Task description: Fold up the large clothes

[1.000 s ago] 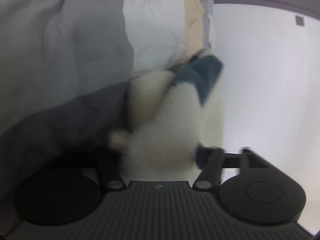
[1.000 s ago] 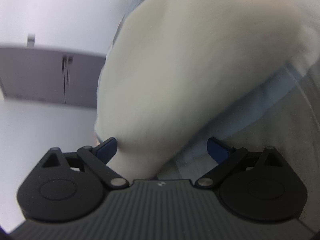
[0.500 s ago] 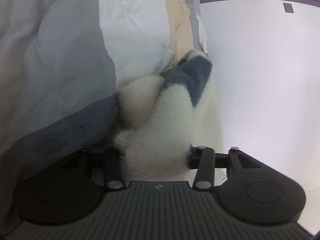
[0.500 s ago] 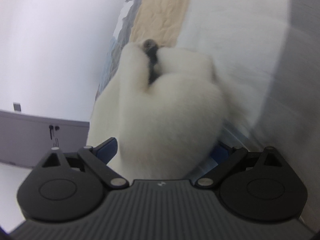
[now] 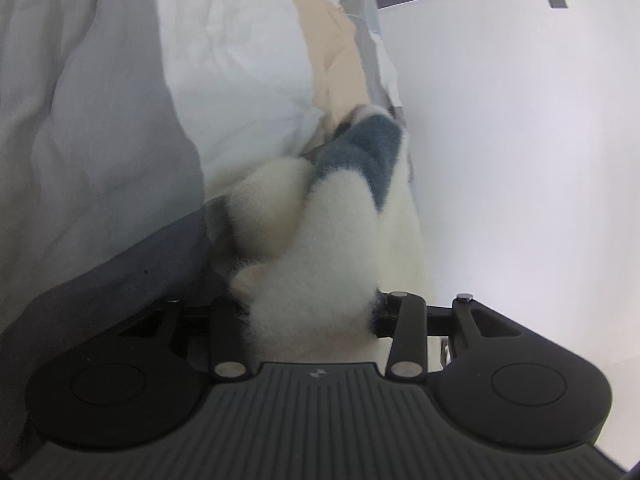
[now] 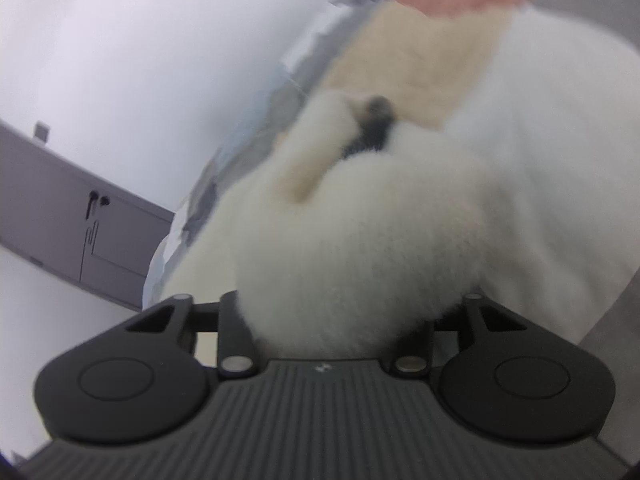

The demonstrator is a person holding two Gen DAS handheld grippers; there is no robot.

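Note:
A fluffy white fleece garment (image 5: 320, 256) with a blue-grey patch (image 5: 360, 156) is bunched between the fingers of my left gripper (image 5: 312, 312), which is shut on it. The same white fleece (image 6: 360, 264) fills the right wrist view, with a small dark part (image 6: 374, 128) at its far end. My right gripper (image 6: 348, 328) is shut on a thick fold of it. The fingertips of both grippers are hidden in the pile. The garment lies against a bed.
A pale blue, grey and beige quilt (image 5: 248, 60) covers the bed on the left. A white wall (image 5: 520, 160) fills the right. A grey cabinet (image 6: 80, 224) with dark handles stands by the wall. The quilt's beige and pink patches (image 6: 420, 60) lie behind the fleece.
My right gripper has closed from open onto the white fleece and swung round. My left gripper has tightened on its fold and the view has shifted slightly.

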